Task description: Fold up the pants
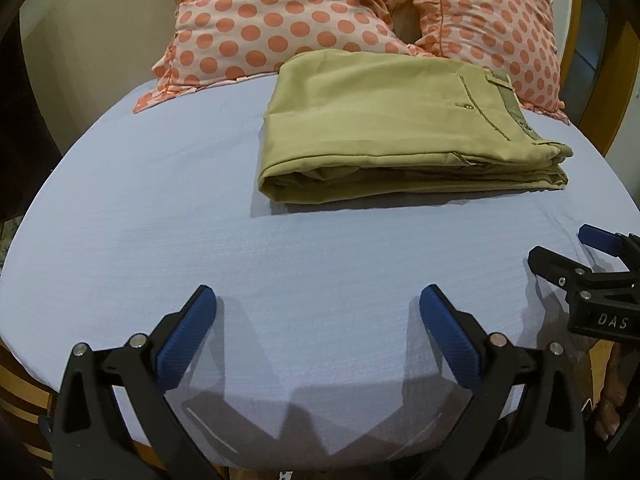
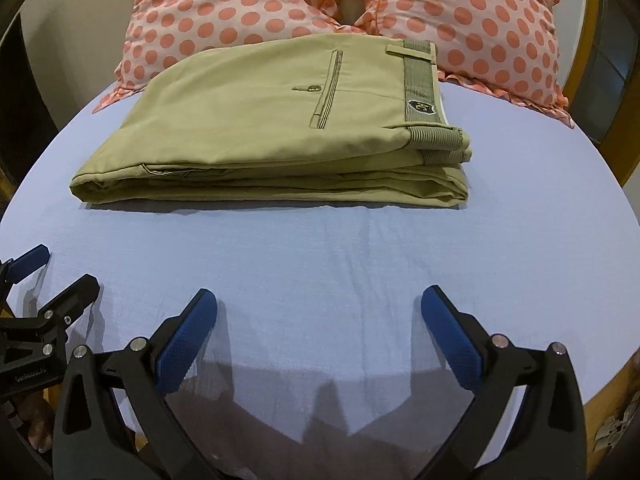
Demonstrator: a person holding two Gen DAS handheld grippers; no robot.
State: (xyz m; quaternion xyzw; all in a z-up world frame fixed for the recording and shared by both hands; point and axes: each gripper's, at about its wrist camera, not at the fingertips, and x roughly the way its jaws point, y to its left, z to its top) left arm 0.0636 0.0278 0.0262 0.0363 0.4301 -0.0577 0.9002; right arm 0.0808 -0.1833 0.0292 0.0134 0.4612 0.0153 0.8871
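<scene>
Khaki pants point(image 1: 384, 128) lie folded in a neat stack on the light blue bed sheet point(image 1: 200, 240), waistband to the right; they also show in the right wrist view point(image 2: 260, 128). My left gripper point(image 1: 318, 300) is open and empty, low over the sheet near the bed's front edge, well short of the pants. My right gripper point(image 2: 319, 300) is open and empty, also near the front edge, with bare sheet point(image 2: 320, 248) between it and the pants. Each gripper shows in the other's view: the right gripper point(image 1: 560, 248) at the right edge, the left gripper point(image 2: 60, 268) at the left edge.
Two pink pillows with orange dots point(image 1: 280, 20) point(image 2: 480, 20) lean behind the pants at the head of the bed. A wooden bed frame point(image 1: 596, 92) curves along the right side. The sheet drops off at the front edge below the grippers.
</scene>
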